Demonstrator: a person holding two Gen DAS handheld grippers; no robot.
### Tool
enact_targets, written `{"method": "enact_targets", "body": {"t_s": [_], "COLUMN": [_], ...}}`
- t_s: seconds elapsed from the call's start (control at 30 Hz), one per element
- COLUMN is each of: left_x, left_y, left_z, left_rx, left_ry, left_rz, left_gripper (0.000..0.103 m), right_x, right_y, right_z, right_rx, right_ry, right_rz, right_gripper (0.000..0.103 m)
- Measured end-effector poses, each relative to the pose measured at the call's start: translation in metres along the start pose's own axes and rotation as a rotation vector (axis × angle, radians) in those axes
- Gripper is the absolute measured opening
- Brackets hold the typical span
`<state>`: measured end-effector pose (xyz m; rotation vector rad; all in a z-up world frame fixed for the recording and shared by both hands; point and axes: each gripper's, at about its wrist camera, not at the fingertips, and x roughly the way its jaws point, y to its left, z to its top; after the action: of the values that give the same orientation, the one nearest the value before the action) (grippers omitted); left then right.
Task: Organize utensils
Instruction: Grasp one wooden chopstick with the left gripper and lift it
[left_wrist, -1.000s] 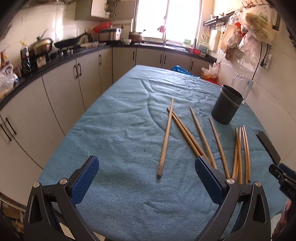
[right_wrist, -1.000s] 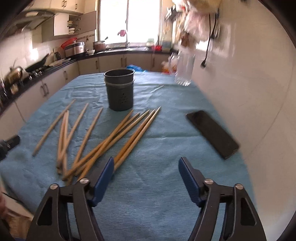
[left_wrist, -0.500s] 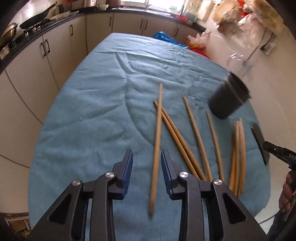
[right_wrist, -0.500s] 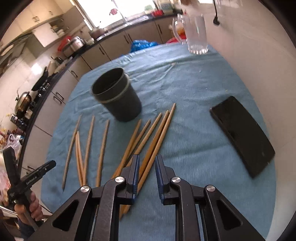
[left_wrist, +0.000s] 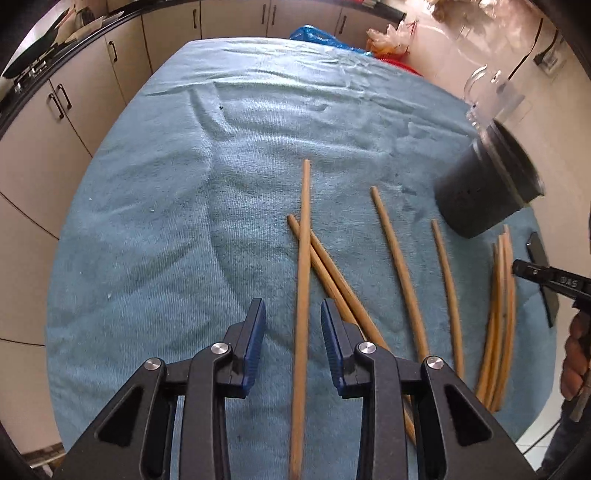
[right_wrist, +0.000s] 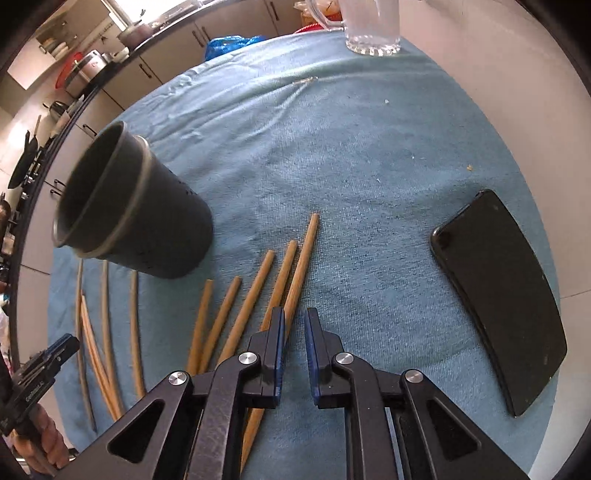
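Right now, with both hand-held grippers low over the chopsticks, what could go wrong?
1. The left hand-held gripper straddles one chopstick that lies across two others; lifting it may drag or roll those.
2. The right hand-held gripper has just been closing with little gap left, its left finger over the longest chopstick; it may miss.
3. The dark holder stands close by; a swing could tip it.
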<state>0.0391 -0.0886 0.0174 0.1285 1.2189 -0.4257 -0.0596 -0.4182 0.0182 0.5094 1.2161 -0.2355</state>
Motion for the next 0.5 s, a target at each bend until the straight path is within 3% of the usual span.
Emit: {"method": "enact_targets", "body": {"t_s": [0.3, 0.37, 0.4, 0.5], "left_x": [0.016, 0.019, 0.02, 0.019], "left_y": [-0.011, -0.013, -0.013, -0.008], "left_z": [0.024, 0.03, 0.033, 0.035], "left_rx": [0.03, 0.023, 0.019, -0.004], "left_ry": [0.011, 0.001, -0.004, -0.014], "left_rz": [0.103, 0.13, 0.149, 0.114], "left_gripper": [0.029, 0.019, 0.009, 0.007], "right_x": [0.008, 0.011, 0.012, 0.013], "right_y": [0.009, 0.012, 0.013, 0.013], "right_z": [0.015, 0.02, 0.022, 0.025], "right_rx": [-0.028, -0.034, -0.04, -0.056], "right_ry": [0.007, 0.005, 0.001, -0.005], "right_rz": [-0.068, -0.086, -0.101, -0.112], "right_gripper": [0.012, 0.012, 0.012, 0.01]}}
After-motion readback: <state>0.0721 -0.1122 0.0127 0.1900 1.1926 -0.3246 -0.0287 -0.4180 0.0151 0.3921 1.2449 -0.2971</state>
